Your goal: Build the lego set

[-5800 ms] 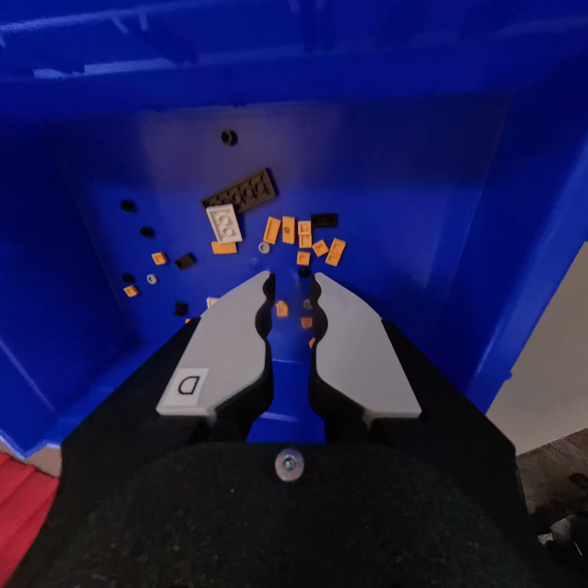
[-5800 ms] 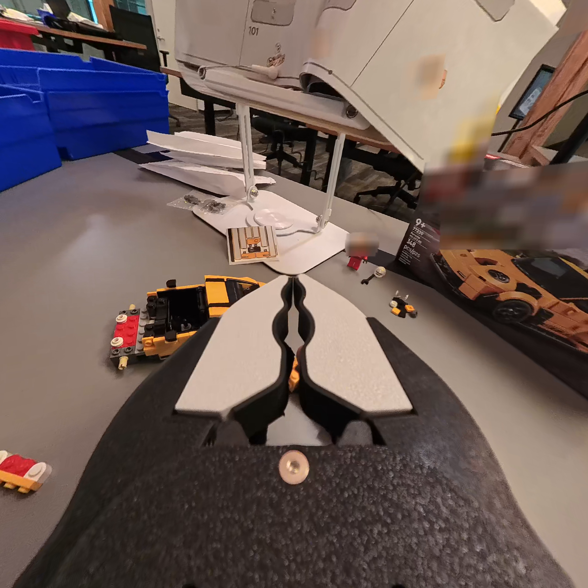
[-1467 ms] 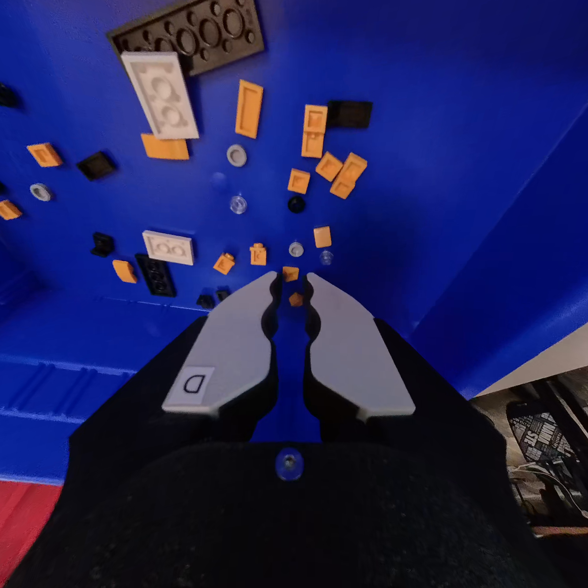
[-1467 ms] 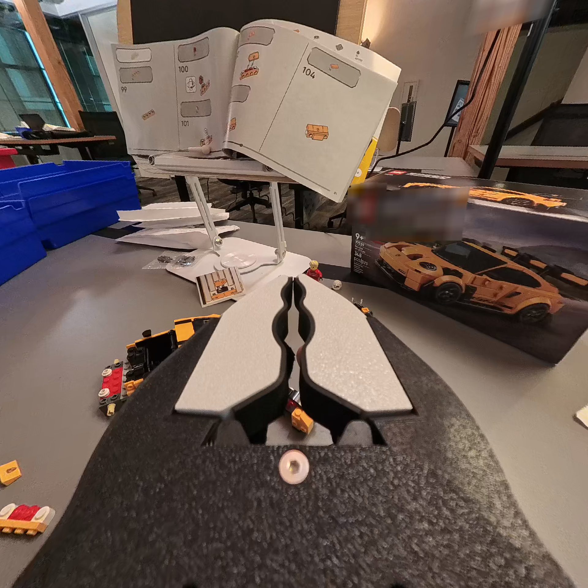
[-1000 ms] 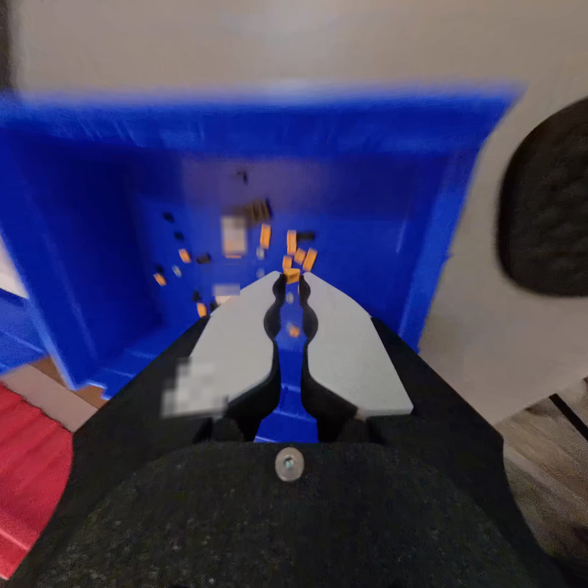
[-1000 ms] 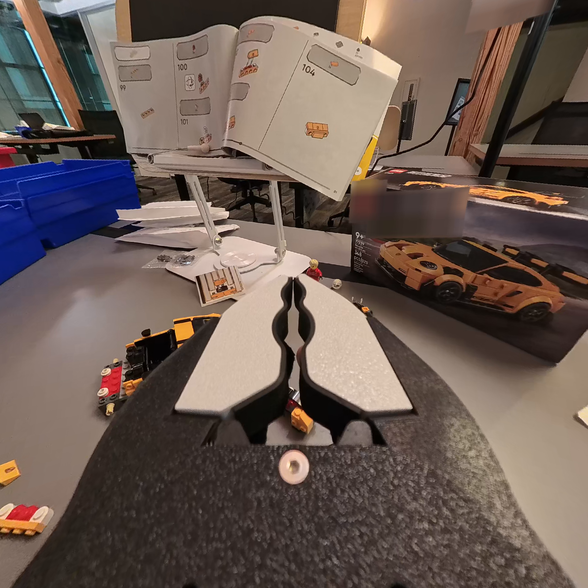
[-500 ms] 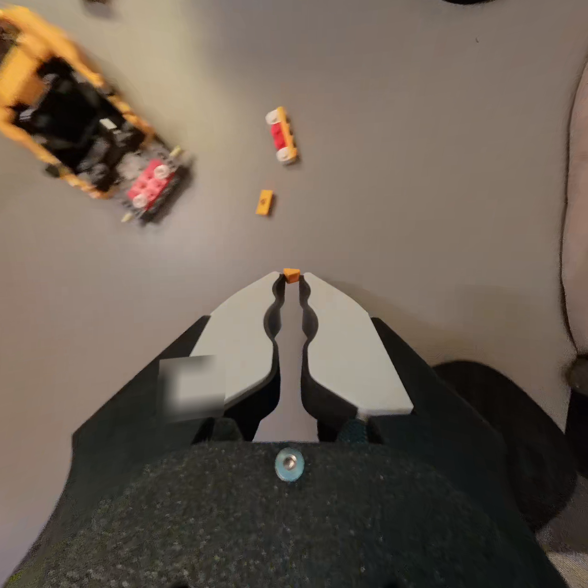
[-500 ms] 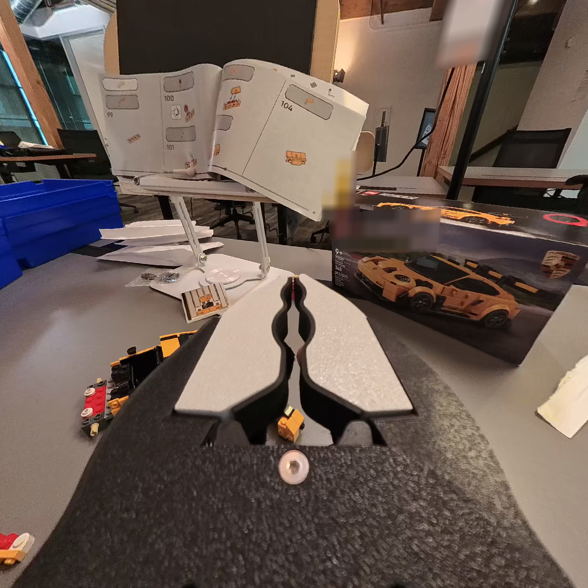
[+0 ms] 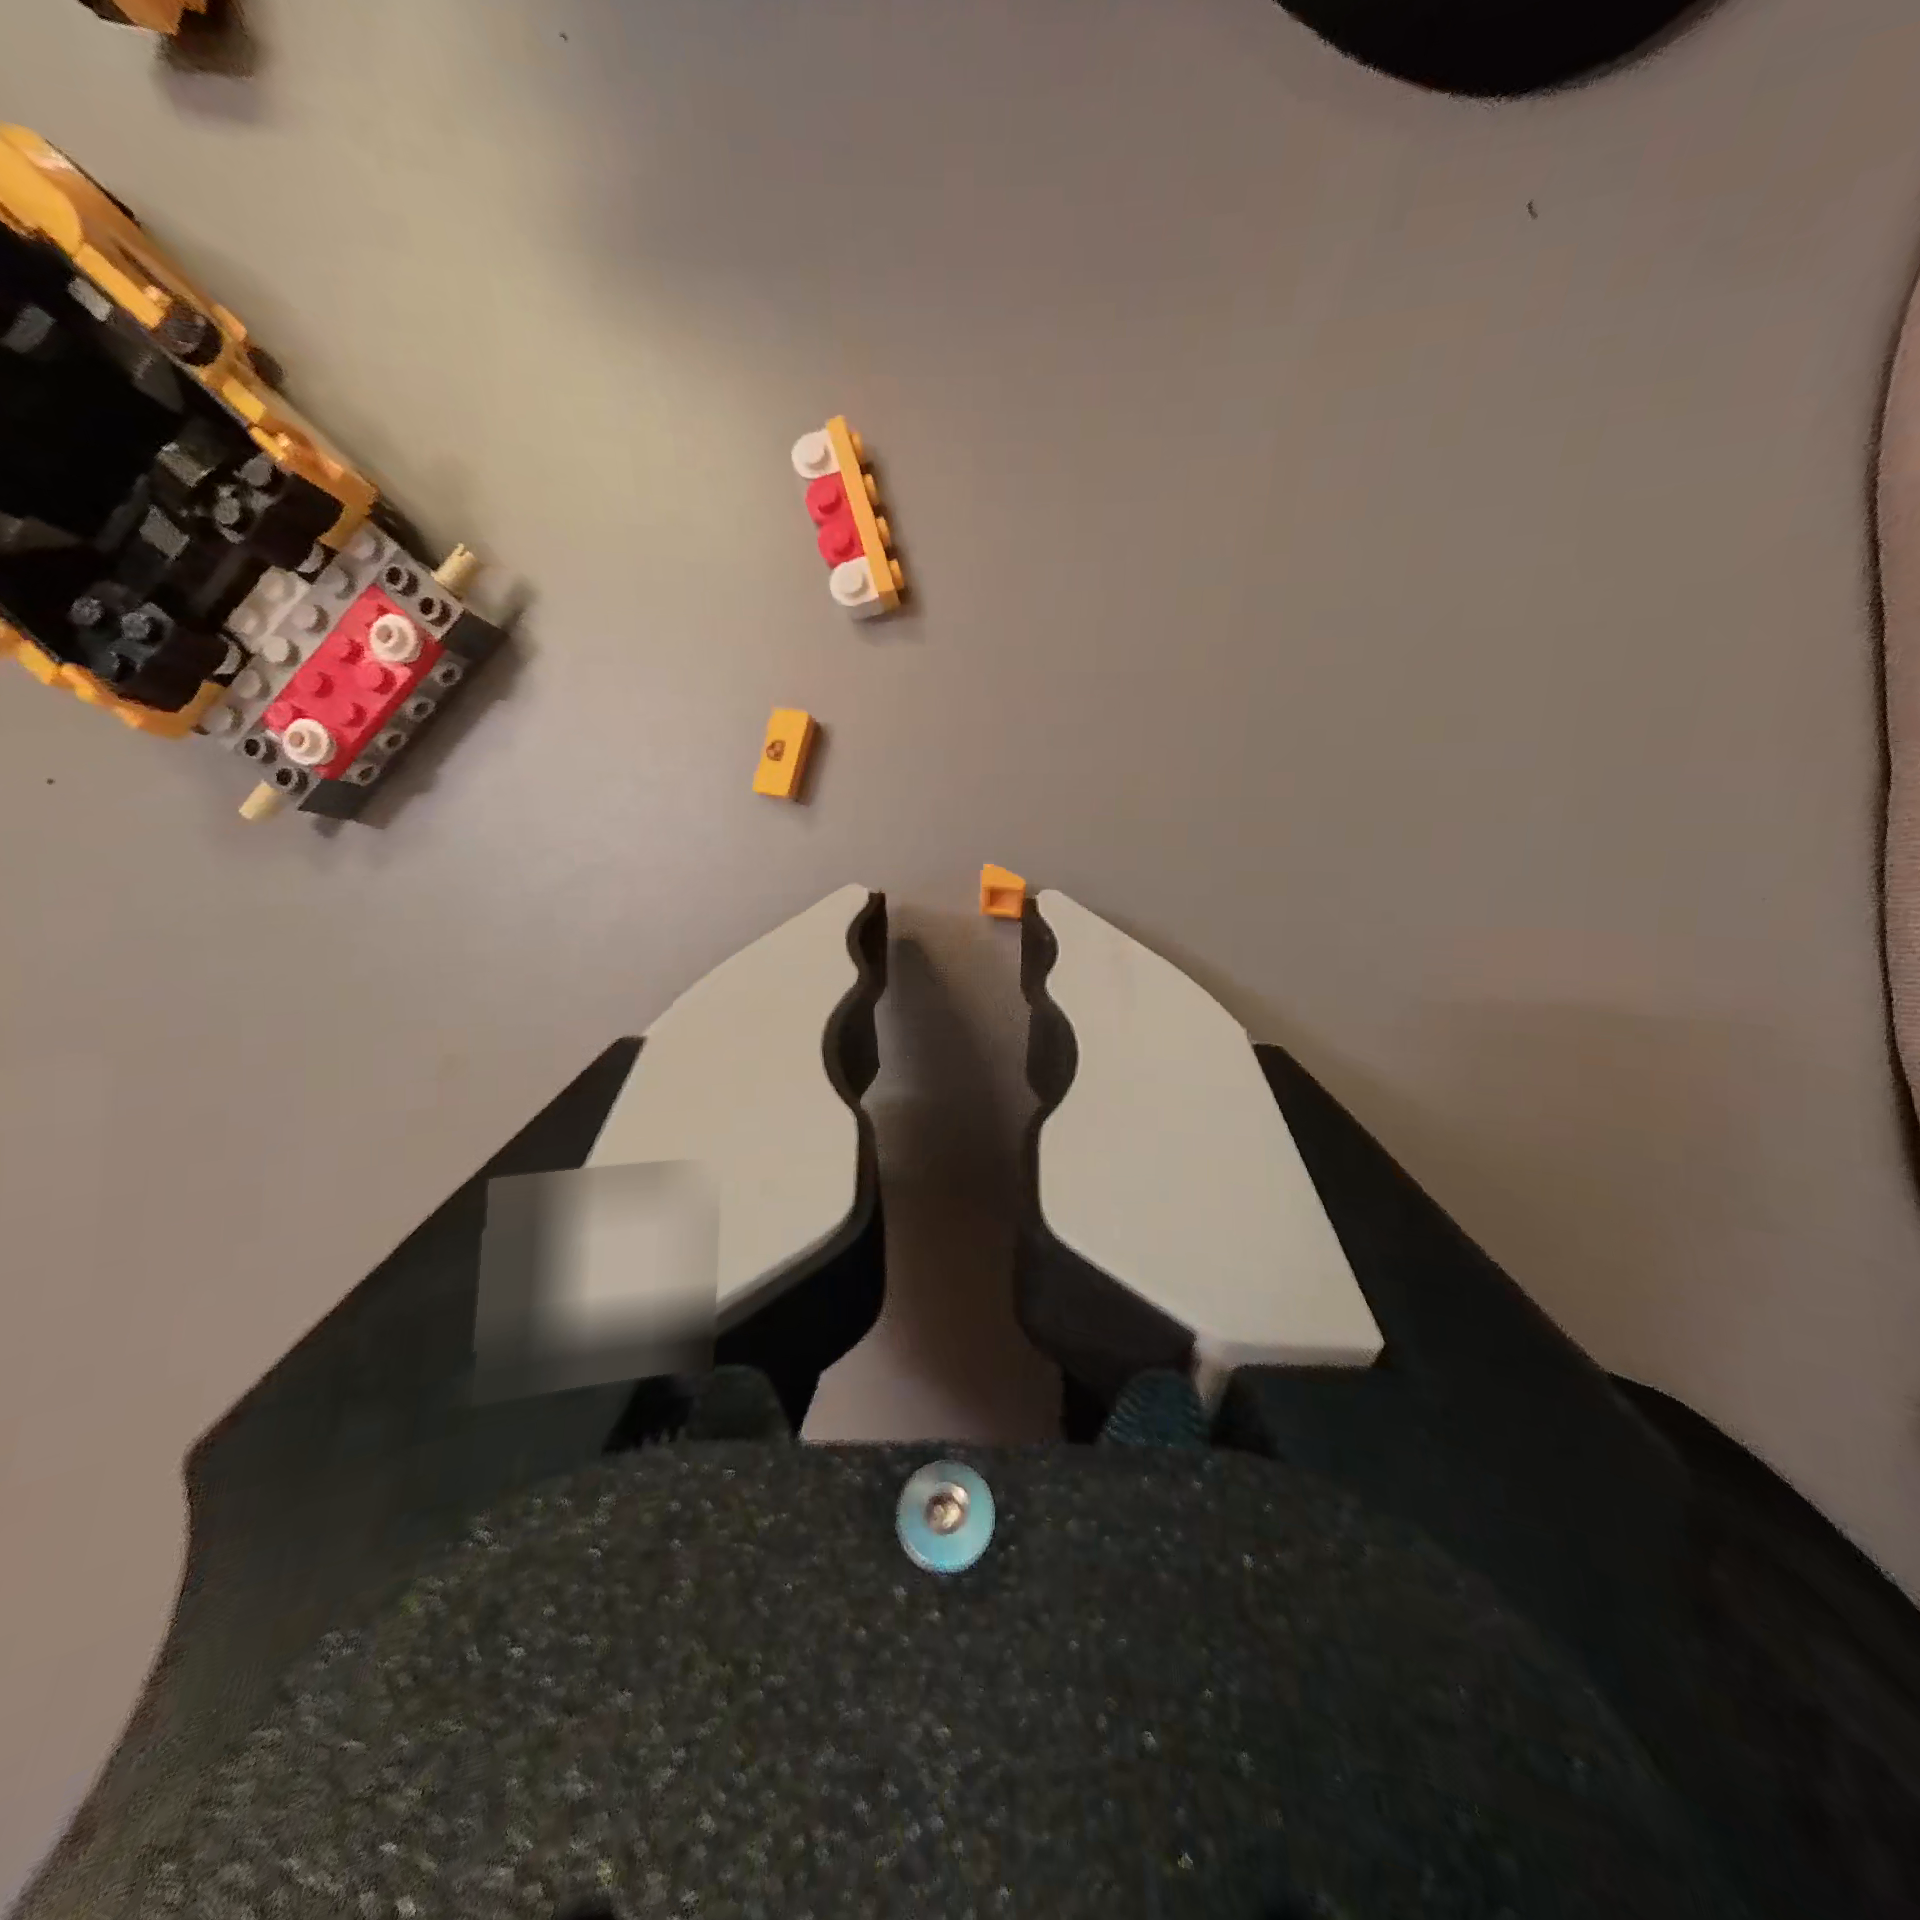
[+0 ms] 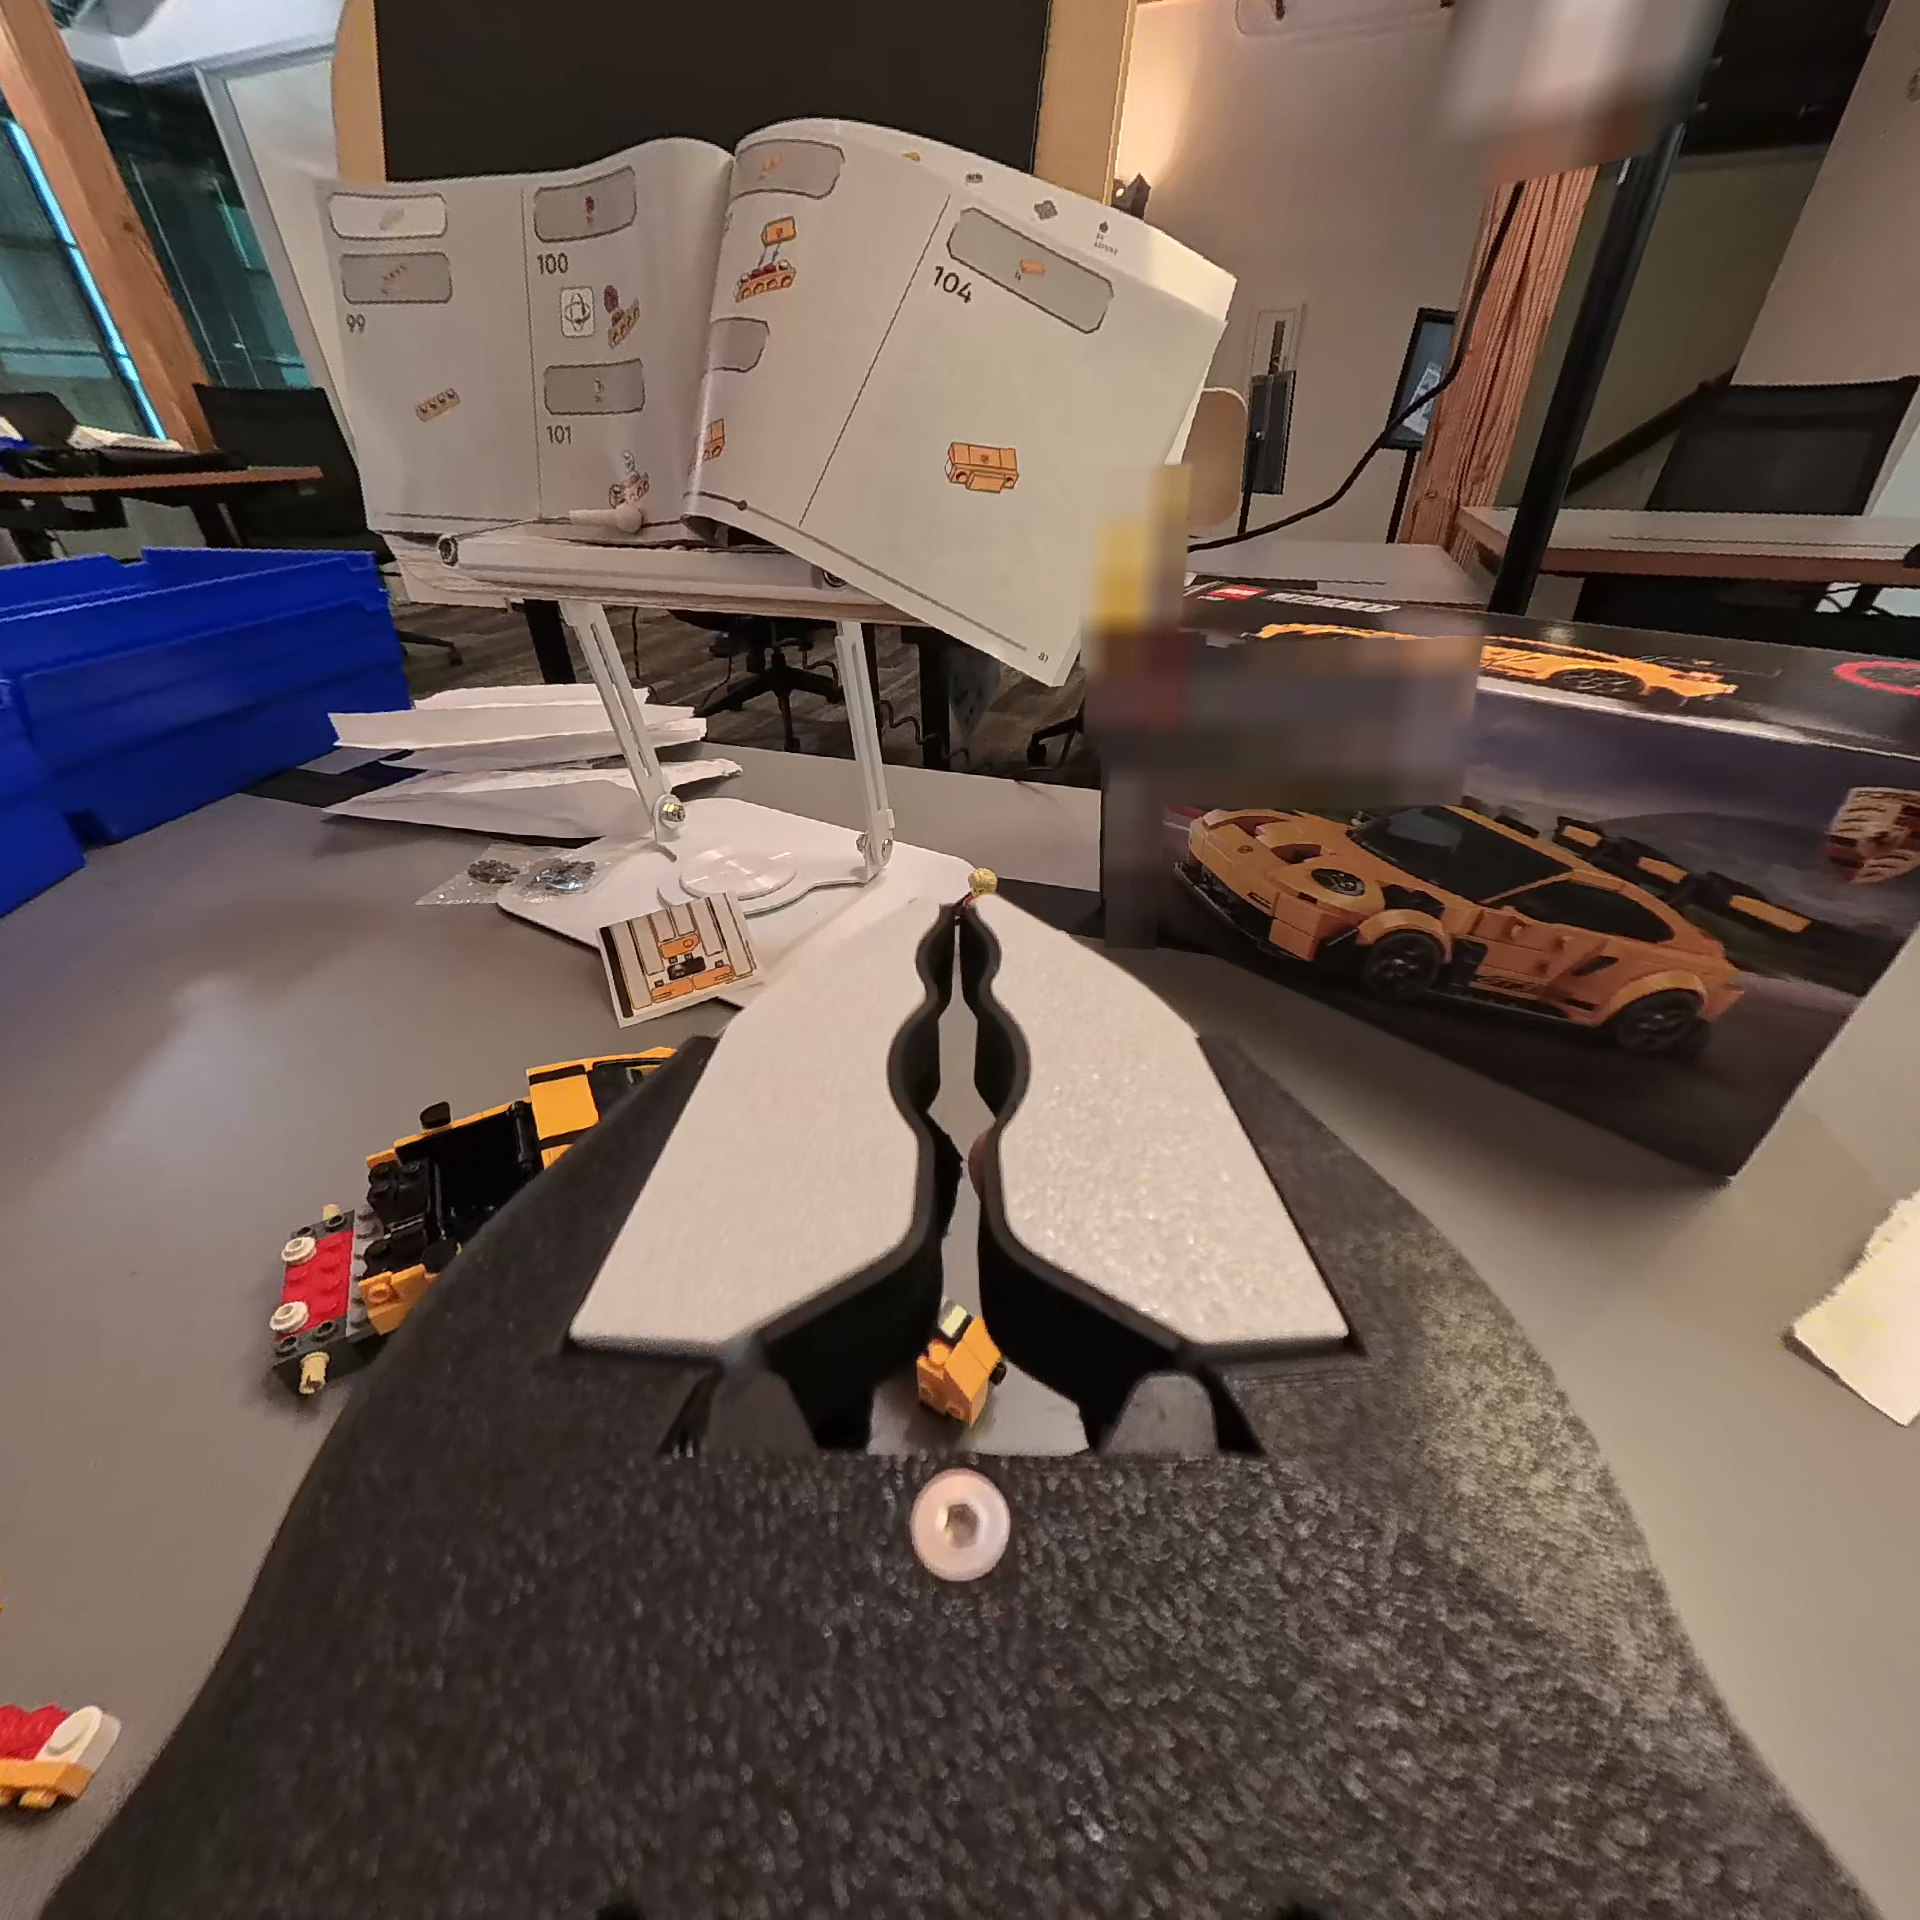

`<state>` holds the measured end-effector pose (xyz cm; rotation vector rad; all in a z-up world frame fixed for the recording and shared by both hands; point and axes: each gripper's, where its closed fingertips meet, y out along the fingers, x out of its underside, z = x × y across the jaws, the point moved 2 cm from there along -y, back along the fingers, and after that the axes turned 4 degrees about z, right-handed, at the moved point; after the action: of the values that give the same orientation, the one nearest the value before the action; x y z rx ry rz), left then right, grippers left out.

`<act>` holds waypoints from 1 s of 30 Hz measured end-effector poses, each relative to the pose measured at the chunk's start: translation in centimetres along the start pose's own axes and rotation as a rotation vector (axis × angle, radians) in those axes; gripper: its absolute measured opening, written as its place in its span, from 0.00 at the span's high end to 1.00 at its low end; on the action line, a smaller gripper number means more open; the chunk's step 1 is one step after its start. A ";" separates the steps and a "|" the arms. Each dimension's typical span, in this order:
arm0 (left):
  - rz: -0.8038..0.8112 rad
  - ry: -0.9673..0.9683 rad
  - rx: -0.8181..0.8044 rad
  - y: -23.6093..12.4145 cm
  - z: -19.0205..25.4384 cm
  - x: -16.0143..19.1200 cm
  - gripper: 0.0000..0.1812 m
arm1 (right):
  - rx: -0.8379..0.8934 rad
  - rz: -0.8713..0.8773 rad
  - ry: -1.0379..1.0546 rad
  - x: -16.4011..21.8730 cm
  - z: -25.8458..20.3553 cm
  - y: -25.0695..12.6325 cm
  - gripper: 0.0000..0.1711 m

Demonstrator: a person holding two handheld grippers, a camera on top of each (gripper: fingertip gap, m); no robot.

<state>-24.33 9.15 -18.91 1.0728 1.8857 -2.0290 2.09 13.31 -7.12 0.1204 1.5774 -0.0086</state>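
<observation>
My left gripper (image 9: 951, 904) is open just above the grey table (image 9: 1351, 520). A tiny orange piece (image 9: 1001, 891) lies on the table, touching the tip of its right finger. Ahead lie an orange tile (image 9: 784, 753) and a small red, white and orange assembly (image 9: 847, 516). The half-built orange and black car (image 9: 208, 582) is at the left; it also shows in the right wrist view (image 10: 447, 1184). My right gripper (image 10: 961, 920) is shut, and a small orange assembly (image 10: 961, 1361) shows through the gap under its fingers.
An open instruction booklet (image 10: 779, 343) on a white stand and the set's box (image 10: 1507, 883) stand ahead. Blue bins (image 10: 187, 665) are at the far left. A sticker sheet (image 10: 681, 956) and white paper (image 10: 1870, 1320) lie on the table. The grippers' ends are close to 30 centimetres from one another.
My left gripper shut on the tiny orange piece in the blue bin, carried it over to the table and opened; the piece now lies there. My right gripper stayed shut and tilted up slightly.
</observation>
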 end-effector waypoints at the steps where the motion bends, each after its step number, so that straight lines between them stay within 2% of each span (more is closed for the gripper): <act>1: 0.012 -0.010 0.001 -0.2 0.0 0.0 0.85 | -0.003 -0.001 0.002 0.0 0.0 0.0 1.00; 6: 0.083 -0.039 -0.077 -3.1 -0.9 0.0 0.82 | -0.003 -0.001 0.000 0.0 0.0 0.0 1.00; 8: 0.123 -0.071 -0.148 -6.2 -1.8 0.3 0.82 | -0.003 0.000 0.003 0.0 0.0 0.0 1.00; 11: 0.125 -0.135 -0.337 -13.5 -4.3 2.2 0.84 | -0.006 0.006 0.009 -0.2 -0.1 -0.1 1.00; 14: -0.017 -0.258 -0.517 -21.7 -6.3 6.9 0.87 | -0.016 0.003 0.021 -0.2 -0.2 -0.1 1.00; 17: -0.285 -0.407 -0.556 -26.8 -7.0 14.6 0.89 | -0.023 -0.004 0.022 -0.1 -0.4 0.0 1.00; 20: -0.509 -0.583 -0.432 -27.5 -6.2 22.4 0.90 | -0.024 -0.009 0.018 0.1 -0.5 0.1 1.00; 23: -0.687 -0.649 -0.330 -26.3 -5.4 27.9 0.89 | -0.022 -0.016 0.012 0.2 -0.5 0.1 1.00; 26: -0.814 -0.761 -0.272 -25.3 -4.7 30.8 0.90 | -0.018 -0.024 0.008 0.4 -0.5 0.1 1.00; 30: -0.855 -0.863 -0.243 -24.3 -4.6 31.8 0.89 | -0.019 -0.034 0.009 0.7 -0.5 0.2 1.00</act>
<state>-59.54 28.65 -18.21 -0.7279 2.0828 -1.9642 1.65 13.55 -7.79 0.0792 1.5880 -0.0194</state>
